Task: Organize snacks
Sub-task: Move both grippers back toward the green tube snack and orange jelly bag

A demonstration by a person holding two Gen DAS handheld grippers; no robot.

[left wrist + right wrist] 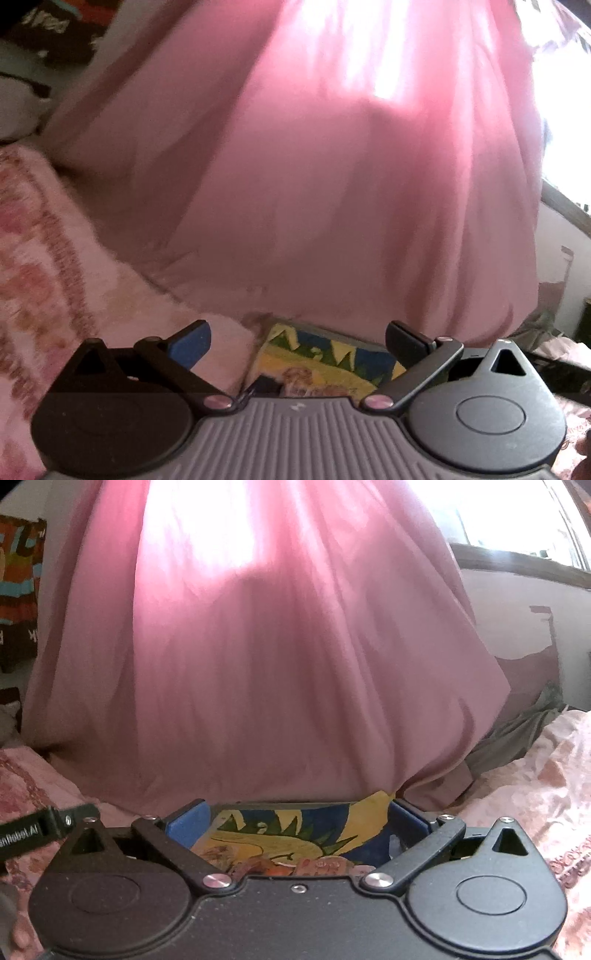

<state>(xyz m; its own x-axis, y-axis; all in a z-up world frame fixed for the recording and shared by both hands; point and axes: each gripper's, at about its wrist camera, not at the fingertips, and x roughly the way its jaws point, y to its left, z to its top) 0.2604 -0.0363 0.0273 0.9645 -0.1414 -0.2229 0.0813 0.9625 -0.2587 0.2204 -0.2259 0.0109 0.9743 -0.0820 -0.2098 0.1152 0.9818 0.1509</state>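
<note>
Snack packet point(295, 840) between right gripper point(299, 821) fingers, seemingly touching both

The right gripper point(298, 821), jaws spread wide, frames a colourful yellow-and-blue snack packet point(295, 840) lying on a pink patterned blanket point(535, 775), a sunlit pink curtain point(277, 646) hanging just behind it below a bright window point(517, 520).

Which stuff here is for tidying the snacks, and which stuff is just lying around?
For the job:
snack packet, colourful, between the fingers of the right gripper
left gripper, open, with the packet just below it

Just lying about:
pink curtain
pink patterned blanket
grey cloth
window
</note>
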